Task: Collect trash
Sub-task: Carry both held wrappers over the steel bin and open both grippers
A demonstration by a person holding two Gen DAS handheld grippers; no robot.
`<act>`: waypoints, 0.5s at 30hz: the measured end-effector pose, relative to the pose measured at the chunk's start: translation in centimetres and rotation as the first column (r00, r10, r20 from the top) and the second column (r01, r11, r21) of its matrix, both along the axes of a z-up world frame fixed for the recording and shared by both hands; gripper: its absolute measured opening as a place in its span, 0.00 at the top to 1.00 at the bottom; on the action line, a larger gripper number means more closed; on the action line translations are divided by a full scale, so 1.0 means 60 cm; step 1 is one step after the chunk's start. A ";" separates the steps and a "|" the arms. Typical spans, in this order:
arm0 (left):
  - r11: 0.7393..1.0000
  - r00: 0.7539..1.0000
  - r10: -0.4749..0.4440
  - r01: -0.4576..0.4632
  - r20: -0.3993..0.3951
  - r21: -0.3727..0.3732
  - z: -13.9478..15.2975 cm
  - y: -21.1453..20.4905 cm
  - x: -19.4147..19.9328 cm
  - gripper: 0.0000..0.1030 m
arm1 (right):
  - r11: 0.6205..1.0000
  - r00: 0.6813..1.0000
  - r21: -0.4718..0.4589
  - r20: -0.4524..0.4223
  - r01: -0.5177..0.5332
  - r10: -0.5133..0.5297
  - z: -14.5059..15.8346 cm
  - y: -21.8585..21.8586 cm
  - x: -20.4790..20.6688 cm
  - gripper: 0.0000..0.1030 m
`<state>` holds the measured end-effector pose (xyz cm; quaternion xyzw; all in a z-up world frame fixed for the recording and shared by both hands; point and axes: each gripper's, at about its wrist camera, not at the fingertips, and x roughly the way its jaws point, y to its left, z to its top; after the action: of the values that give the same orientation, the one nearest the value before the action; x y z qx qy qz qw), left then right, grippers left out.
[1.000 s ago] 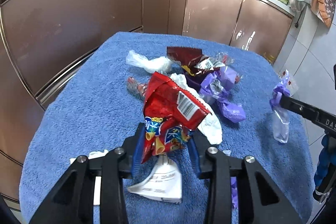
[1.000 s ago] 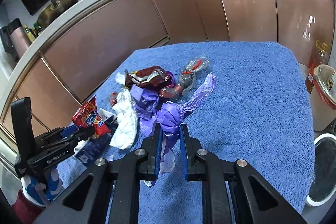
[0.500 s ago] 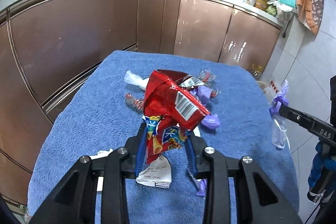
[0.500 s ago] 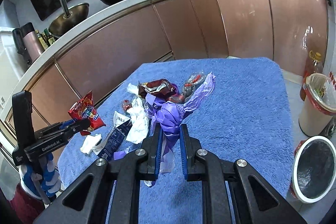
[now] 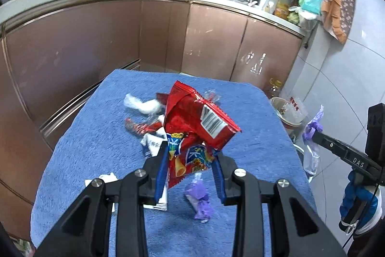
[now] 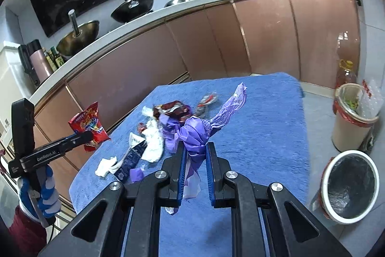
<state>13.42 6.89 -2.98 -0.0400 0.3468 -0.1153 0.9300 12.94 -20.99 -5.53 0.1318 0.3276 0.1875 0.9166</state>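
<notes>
My left gripper (image 5: 190, 155) is shut on a red snack bag (image 5: 195, 127) and holds it high above the blue towel-covered table (image 5: 96, 136). It also shows in the right wrist view (image 6: 90, 124). My right gripper (image 6: 195, 151) is shut on a crumpled purple plastic bag (image 6: 199, 129), lifted above the table; the bag also shows in the left wrist view (image 5: 311, 129). Several pieces of trash stay on the towel: white tissue (image 6: 151, 141), a dark wrapper (image 6: 170, 108), a dark blue packet (image 6: 130, 160), a small purple scrap (image 5: 201, 201).
A white-rimmed bin with a black liner (image 6: 349, 184) stands on the floor right of the table. A beige bin with a red-edged bag (image 6: 351, 117) stands behind it, next to an oil bottle (image 6: 345, 71). Brown kitchen cabinets (image 6: 216, 45) run behind the table.
Both grippers have risen with their loads, so the table looks farther away. The floor bins have come into the right wrist view.
</notes>
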 end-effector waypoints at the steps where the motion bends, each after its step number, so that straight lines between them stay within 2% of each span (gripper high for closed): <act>1: 1.000 1.000 -0.011 0.011 0.003 0.003 0.004 -0.009 0.000 0.69 | 1.000 1.000 0.000 0.001 0.014 -0.014 0.001 -0.011 -0.006 0.85; 8: 0.985 0.985 -0.172 0.172 0.006 0.013 0.019 -0.136 0.014 0.69 | 0.987 0.987 -0.018 -0.017 0.158 -0.158 -0.004 -0.124 -0.037 0.85; 11: 0.964 0.964 -0.264 0.264 -0.003 0.009 0.020 -0.213 0.023 0.69 | 0.968 0.969 -0.058 -0.030 0.243 -0.245 -0.014 -0.183 -0.048 0.85; 15: 0.918 0.918 -0.396 0.397 -0.023 0.014 0.011 -0.345 0.039 0.69 | 0.933 0.934 -0.107 -0.066 0.343 -0.351 -0.040 -0.259 -0.055 0.85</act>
<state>15.78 -13.84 -2.29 0.0385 0.3578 -0.2976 0.8843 9.66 -36.56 -7.95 0.1524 0.3459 0.0012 0.9258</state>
